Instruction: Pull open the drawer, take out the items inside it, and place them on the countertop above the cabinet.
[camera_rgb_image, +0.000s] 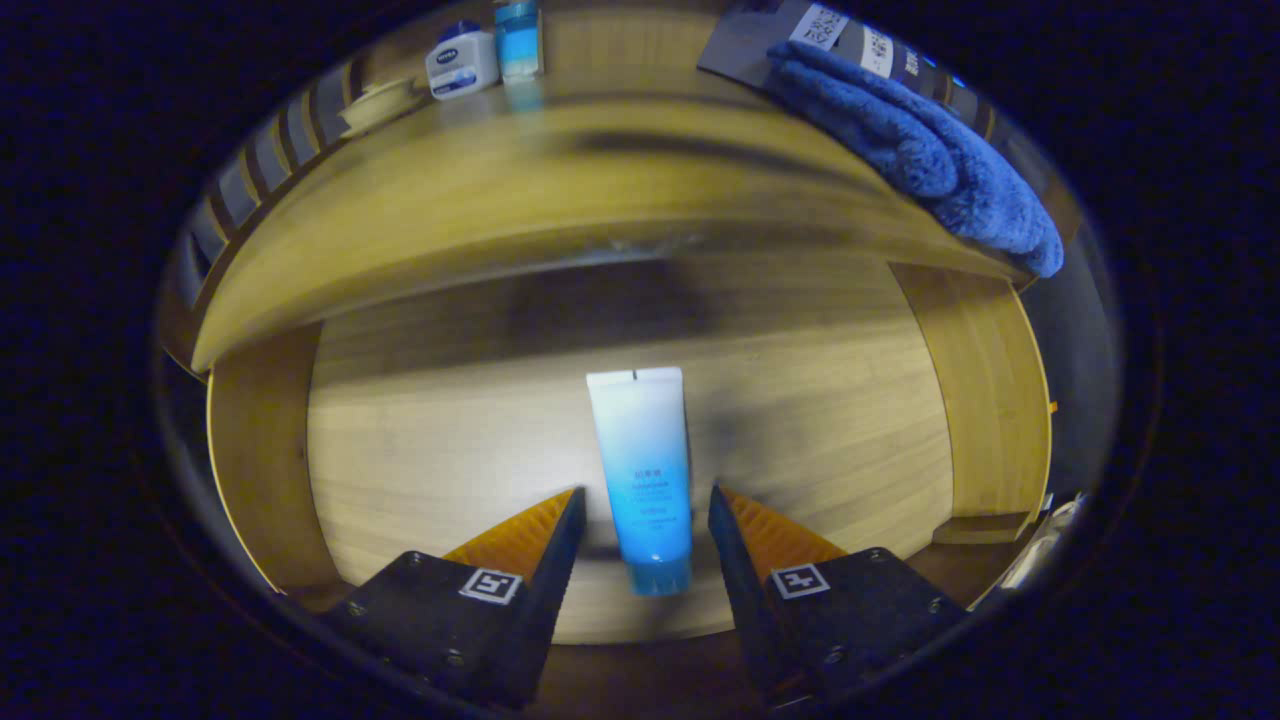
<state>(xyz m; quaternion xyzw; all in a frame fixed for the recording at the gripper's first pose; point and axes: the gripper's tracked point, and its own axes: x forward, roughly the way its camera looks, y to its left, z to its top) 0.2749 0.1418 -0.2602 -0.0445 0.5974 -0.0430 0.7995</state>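
Jaws: gripper (645, 500) spread wide, a finger on each side of the tube's lower half, touching neither side
Tube (643, 470): white-to-blue, flat on the open drawer (400, 440) floor, cap toward the gripper
Countertop (560, 190): blue towel (920, 150), white jar (461, 62), blue bottle (518, 40)

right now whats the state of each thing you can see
drawer: pulled open
tube: lying flat on the drawer floor, cap end between the fingers
gripper: open, fingers either side of the tube, not pressing on it
blue towel: on the countertop, draped over its edge
countertop: also holds a white jar and a blue bottle, both upright
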